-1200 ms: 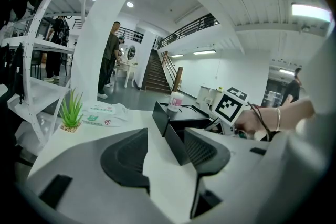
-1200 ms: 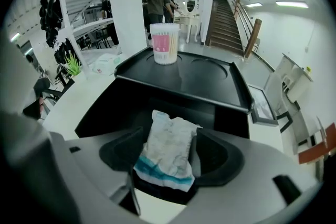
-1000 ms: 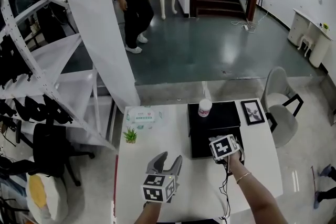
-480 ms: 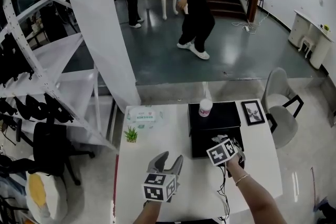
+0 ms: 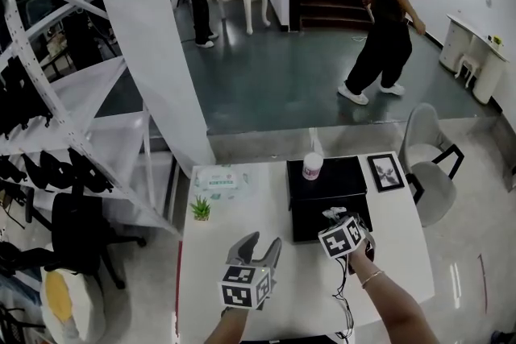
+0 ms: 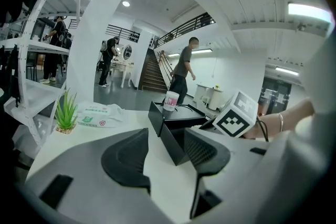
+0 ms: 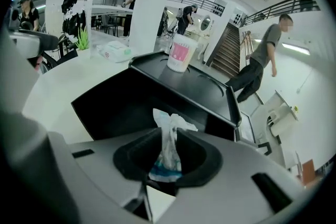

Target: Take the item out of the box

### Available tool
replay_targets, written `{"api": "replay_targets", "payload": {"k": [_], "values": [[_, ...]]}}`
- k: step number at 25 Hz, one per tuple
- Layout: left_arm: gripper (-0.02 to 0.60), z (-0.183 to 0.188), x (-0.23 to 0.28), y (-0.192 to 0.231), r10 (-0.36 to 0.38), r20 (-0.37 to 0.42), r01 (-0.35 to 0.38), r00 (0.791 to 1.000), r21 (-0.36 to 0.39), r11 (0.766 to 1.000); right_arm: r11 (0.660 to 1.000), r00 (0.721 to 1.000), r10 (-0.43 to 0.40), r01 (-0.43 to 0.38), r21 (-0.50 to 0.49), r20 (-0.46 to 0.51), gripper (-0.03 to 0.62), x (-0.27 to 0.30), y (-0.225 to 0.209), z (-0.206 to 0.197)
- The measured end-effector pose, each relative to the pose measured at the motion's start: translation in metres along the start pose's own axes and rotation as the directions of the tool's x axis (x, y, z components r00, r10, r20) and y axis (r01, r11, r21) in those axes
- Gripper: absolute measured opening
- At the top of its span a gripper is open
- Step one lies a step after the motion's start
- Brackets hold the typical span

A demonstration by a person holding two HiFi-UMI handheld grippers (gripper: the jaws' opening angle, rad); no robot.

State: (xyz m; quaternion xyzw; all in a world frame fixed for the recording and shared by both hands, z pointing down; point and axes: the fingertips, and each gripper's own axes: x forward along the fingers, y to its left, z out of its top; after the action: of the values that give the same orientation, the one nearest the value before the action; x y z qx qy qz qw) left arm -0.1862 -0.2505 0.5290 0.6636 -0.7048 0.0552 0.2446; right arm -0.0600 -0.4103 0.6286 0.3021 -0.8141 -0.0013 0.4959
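Pinching white packet above box; right gripper, jaws just closing

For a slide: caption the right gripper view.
The right hand-held gripper, jaws just closed further, pinching a white packet at the black box.

The pink-labelled white paper cup, at twelve o'clock of the open rectangular black box, bears print too small to read
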Motion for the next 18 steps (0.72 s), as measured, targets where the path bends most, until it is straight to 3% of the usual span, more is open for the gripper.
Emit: {"api": "replay_targets", "payload": {"k": [8, 18], "values": [[0.195, -0.001, -0.002, -0.005, -0.01, -0.004, 0.01, 1.0, 0.013, 1.0, 0.996, 0.991, 0.003, -0.015, 0.087, 0.135, 0.078, -0.022, 0.005, 0.011], [0.195, -0.005, -0.001, -0.017, -0.039, -0.013, 0.04, 0.999, 0.032, 0.999, 0.976, 0.951, -0.018, -0.051, 0.213, 0.308, 0.055, -0.062, 0.001, 0.022]]}}
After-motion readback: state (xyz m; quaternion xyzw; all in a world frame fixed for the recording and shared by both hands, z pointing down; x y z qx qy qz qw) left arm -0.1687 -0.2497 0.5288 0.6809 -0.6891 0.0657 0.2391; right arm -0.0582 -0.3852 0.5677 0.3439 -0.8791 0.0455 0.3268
